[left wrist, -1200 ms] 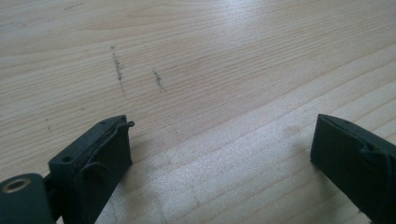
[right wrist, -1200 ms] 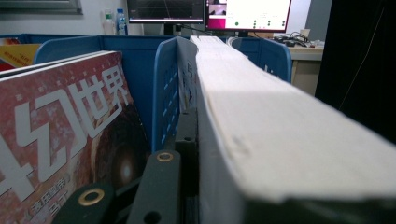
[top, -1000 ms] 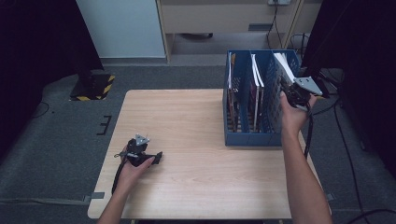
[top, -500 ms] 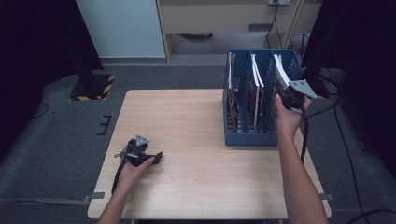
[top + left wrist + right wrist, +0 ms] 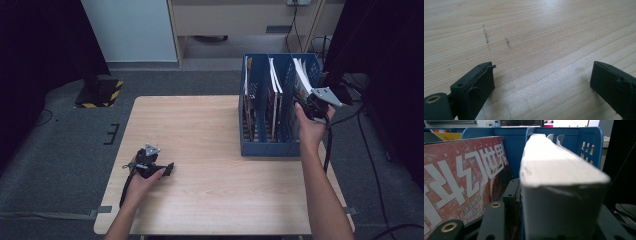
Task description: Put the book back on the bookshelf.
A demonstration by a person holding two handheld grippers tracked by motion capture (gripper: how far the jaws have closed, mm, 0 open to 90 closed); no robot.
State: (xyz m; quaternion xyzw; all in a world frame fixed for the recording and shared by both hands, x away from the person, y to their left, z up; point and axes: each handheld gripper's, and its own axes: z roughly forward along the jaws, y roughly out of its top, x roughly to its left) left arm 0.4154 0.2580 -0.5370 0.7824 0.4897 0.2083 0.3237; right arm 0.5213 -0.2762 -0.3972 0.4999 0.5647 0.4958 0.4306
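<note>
The right hand-held gripper (image 5: 306,102) is raised at the right-hand compartment of the blue file rack (image 5: 265,147), which stands on the right part of the desk (image 5: 200,125). Its jaws sit on either side of a thick white-edged book (image 5: 559,195) that stands in that compartment, leaning toward the rack's outer wall. The jaws have just been opening, with the book between them; the right gripper view shows the left jaw beside the book's cover, and whether the pads press on it cannot be told. Just left of the book in that view stands a red magazine (image 5: 461,177) with large white characters on its cover, touching or nearly touching the jaw. In the high view, further books and magazines stand upright in the rack's other compartments. The left hand-held gripper (image 5: 170,168) rests low on the front left part of the desk, well apart from the rack. Its jaws stand wide open with nothing between them, and the left gripper view shows bare wood grain with a few faint dark marks (image 5: 486,37).
</note>
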